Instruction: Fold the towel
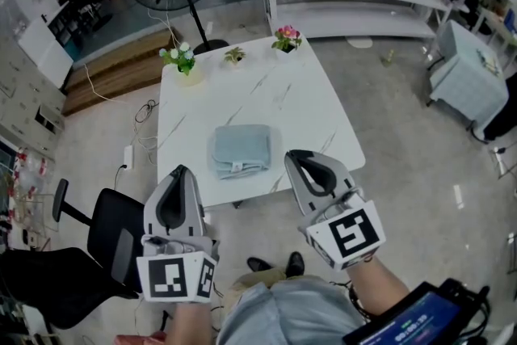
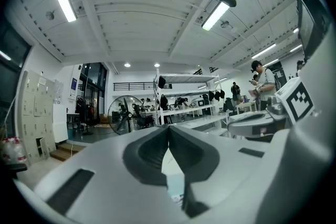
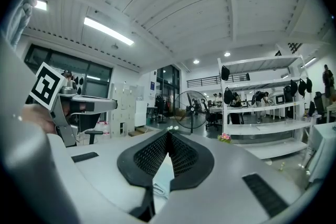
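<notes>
Grey plastic jaws on both tools are pressed together with nothing between them. The left gripper [image 1: 182, 170] is closed and empty, and so is the right gripper [image 1: 292, 155]. Each gripper's own view shows the pads meeting at the tip, and both point level across the room, held above the near edge of the table [image 1: 266, 93].

Between the two tips and a little beyond them lies the towel [image 1: 241, 149], pale blue-green. It sits near the front edge of the white marbled tabletop, clear of both grippers. It already looks folded into a thick, squarish pad with a small label at its near edge.

I judge it soft, light and limp. It should sag and open out if lifted by one point, and its layers may slide on each other. Should a further fold be wanted, the best hold seems to be the two near corners, one per gripper, pinching through every layer.

Three small flower pots [image 1: 234, 55] stand along the far edge, well apart from the cloth.
</notes>
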Demonstrator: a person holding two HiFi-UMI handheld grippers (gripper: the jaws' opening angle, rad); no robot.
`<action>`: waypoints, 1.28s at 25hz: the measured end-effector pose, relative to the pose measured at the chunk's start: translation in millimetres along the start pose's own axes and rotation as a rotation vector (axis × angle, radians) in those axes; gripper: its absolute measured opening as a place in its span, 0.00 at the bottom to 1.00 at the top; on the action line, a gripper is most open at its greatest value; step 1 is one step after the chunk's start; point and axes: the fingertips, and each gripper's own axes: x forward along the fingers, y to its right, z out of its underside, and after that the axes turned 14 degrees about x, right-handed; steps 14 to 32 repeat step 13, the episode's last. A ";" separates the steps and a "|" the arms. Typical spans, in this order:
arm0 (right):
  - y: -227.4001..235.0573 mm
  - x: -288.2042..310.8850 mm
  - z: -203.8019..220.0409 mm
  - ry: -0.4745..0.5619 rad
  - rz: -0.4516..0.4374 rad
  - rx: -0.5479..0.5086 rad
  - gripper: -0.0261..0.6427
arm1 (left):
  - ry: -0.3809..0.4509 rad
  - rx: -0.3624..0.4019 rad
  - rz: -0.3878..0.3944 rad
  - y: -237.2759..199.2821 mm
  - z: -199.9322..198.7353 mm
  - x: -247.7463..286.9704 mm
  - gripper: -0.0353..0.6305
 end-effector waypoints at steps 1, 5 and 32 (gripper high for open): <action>0.2 -1.4 -0.1 0.001 -0.001 0.002 0.06 | 0.000 0.001 0.002 1.8 -0.9 -0.2 0.06; 2.5 -5.6 1.3 0.005 -0.004 0.006 0.06 | -0.001 0.008 0.010 8.5 -2.4 -0.4 0.06; 6.4 -11.1 -1.7 0.006 -0.015 0.005 0.06 | -0.006 0.017 0.017 18.2 -7.0 0.4 0.06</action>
